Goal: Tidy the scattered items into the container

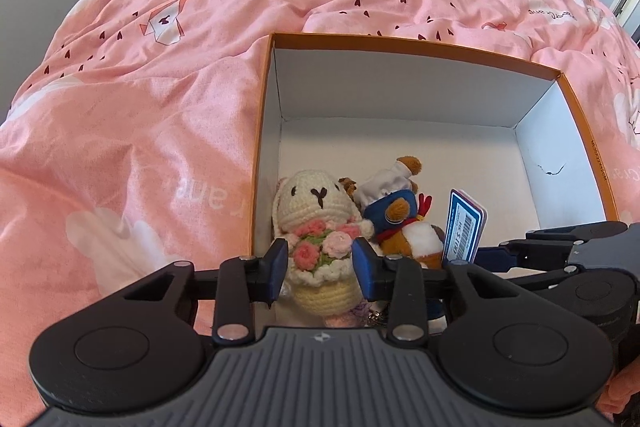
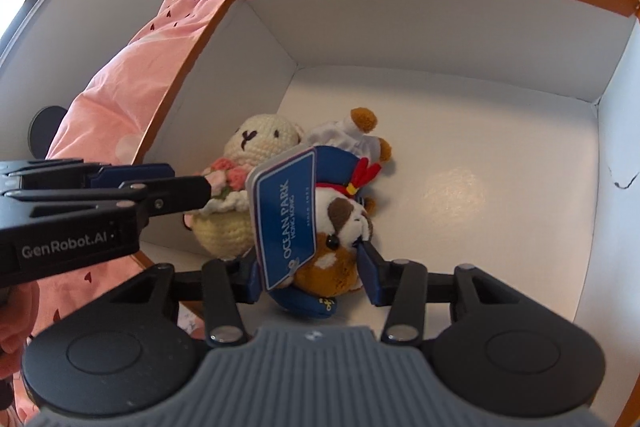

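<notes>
Pink duvet (image 1: pixel 160 107) printed with white clouds and small dark hearts, spread across the bed and carrying everything else. Resting on it, open-topped, an orange-edged cardboard box with white inside walls (image 1: pixel 400 43): the container, with most of its floor bare.

Left hand-held gripper (image 1: pixel 320 263) reaching over the near rim, blue pads pressed to either side of the knitted flowers on a cream crochet bunny (image 1: pixel 316 203), pinching it upright in the box's near left corner. Probably lowered there so the toy stands against the wall.

Right hand-held gripper (image 2: pixel 312 271) just beside, jaws narrowed onto a brown and white plush animal in a blue sailor outfit (image 2: pixel 340 239), touching the bunny's side. Judged to be at the point of setting down, with 2 toys packed together to leave room. Hanging from the plush, a blue card tag (image 2: pixel 286 219).

From the left wrist: the wide bed, no loose toy visible on it, and the tag's barcode face. From the right wrist: the tag's "OCEAN PARK" face, the plush's muzzle against 1 pad, the other pad hidden by the tag, and the left tool side-on.
</notes>
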